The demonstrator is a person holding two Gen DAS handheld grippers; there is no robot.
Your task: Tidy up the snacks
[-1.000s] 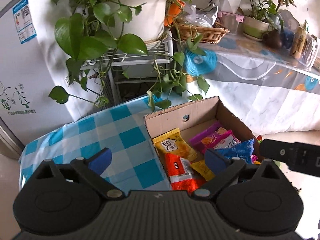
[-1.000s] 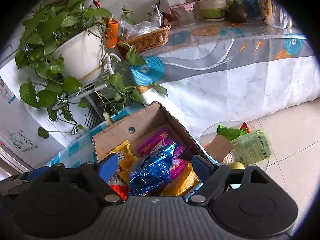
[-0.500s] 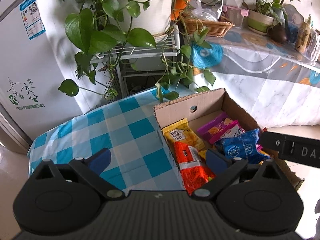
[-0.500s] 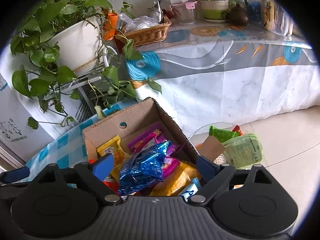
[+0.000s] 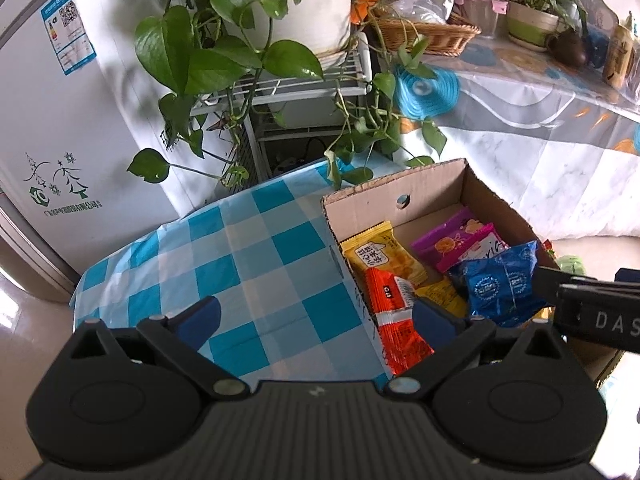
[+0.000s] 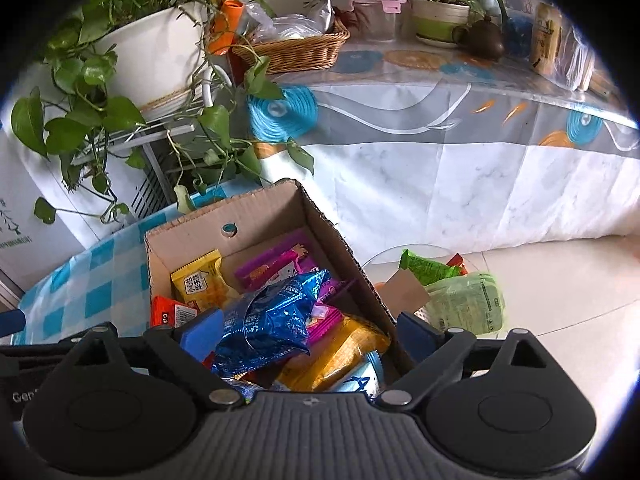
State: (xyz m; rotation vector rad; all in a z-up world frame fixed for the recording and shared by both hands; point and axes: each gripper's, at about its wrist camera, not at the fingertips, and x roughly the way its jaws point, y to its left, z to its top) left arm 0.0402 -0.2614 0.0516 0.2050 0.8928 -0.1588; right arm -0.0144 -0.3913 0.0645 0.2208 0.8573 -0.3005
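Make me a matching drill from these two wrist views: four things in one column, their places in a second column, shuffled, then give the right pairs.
Things
1. blue foil packet
2. yellow snack packet
3. wicker basket
4. green packet

Places
A. on the glass-topped table with the patterned cloth
B. lying on top of the pile in the cardboard box
C. outside the box, past its right wall
D. in the box, near its back left corner

Pairs: 1-B, 2-D, 3-A, 4-C
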